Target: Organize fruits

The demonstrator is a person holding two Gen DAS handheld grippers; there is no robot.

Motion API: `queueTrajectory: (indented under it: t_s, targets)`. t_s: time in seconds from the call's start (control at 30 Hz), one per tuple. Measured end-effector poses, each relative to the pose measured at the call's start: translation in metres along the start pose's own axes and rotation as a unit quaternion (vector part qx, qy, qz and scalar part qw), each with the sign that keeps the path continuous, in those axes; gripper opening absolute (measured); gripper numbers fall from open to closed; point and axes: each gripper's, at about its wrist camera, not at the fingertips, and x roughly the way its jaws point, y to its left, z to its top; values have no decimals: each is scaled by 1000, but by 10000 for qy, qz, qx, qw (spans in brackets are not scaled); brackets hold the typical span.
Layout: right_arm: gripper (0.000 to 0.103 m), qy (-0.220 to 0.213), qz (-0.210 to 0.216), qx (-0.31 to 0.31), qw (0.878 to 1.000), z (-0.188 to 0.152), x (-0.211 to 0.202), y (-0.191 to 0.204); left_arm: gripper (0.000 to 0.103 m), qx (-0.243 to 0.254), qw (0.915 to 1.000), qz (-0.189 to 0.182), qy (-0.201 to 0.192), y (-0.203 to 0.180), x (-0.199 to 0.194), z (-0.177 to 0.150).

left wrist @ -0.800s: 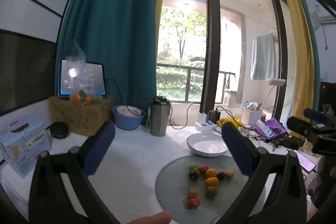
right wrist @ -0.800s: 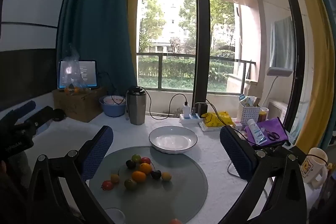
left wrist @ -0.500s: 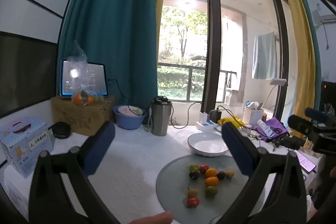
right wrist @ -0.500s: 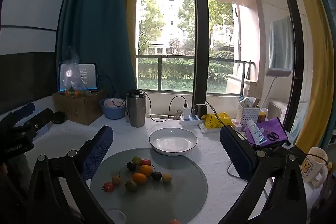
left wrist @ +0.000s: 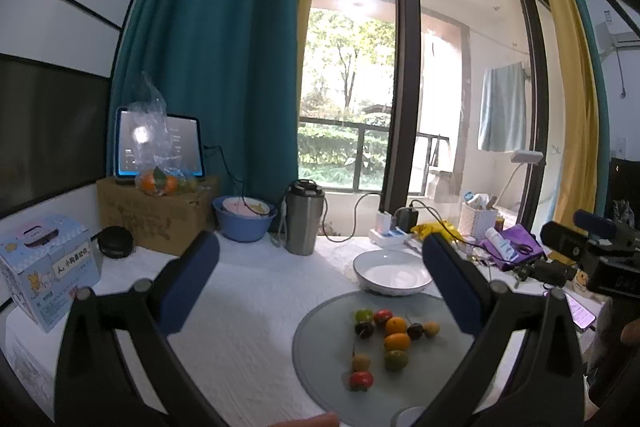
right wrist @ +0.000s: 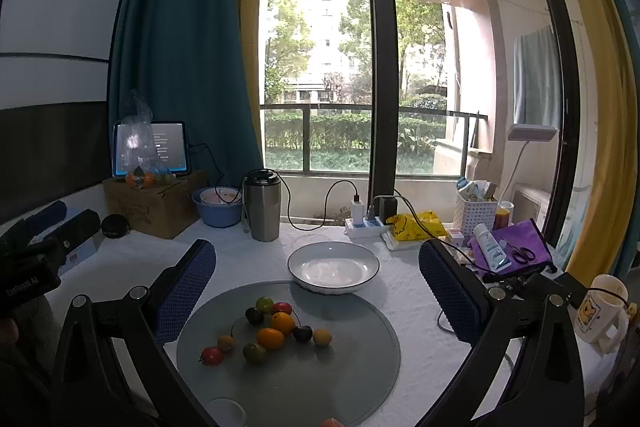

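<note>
Several small fruits (right wrist: 276,327), orange, red, green and dark, lie in a loose cluster on a round grey glass disc (right wrist: 344,379); they also show in the left wrist view (left wrist: 388,339) on the disc (left wrist: 320,359). An empty white plate (right wrist: 333,267) with a dark rim stands just behind the disc, also in the left wrist view (left wrist: 393,271). My left gripper (left wrist: 320,267) is open and empty, held above the table left of the fruits. My right gripper (right wrist: 316,275) is open and empty, above and in front of the disc.
A steel tumbler (right wrist: 262,205), a blue bowl (right wrist: 218,207), a cardboard box (right wrist: 156,203) with bagged oranges and a tablet stand at the back. A power strip (right wrist: 366,225), purple pouch (right wrist: 516,247) and mug (right wrist: 604,311) are at the right. A blue carton (left wrist: 46,271) sits far left.
Both views have shifted slightly, tilting up a little; the fruits sit a bit lower in the frames. Both grippers stay open and nothing on the table has moved.
</note>
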Motion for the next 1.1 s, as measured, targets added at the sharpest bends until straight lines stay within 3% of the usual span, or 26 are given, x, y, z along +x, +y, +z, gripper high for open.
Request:
queueTrajectory:
  t_s: [1.1]
  targets:
    - [103,13,36,127,9999,-7,0,-5,102,64,9999,141,76,-1,0,0]
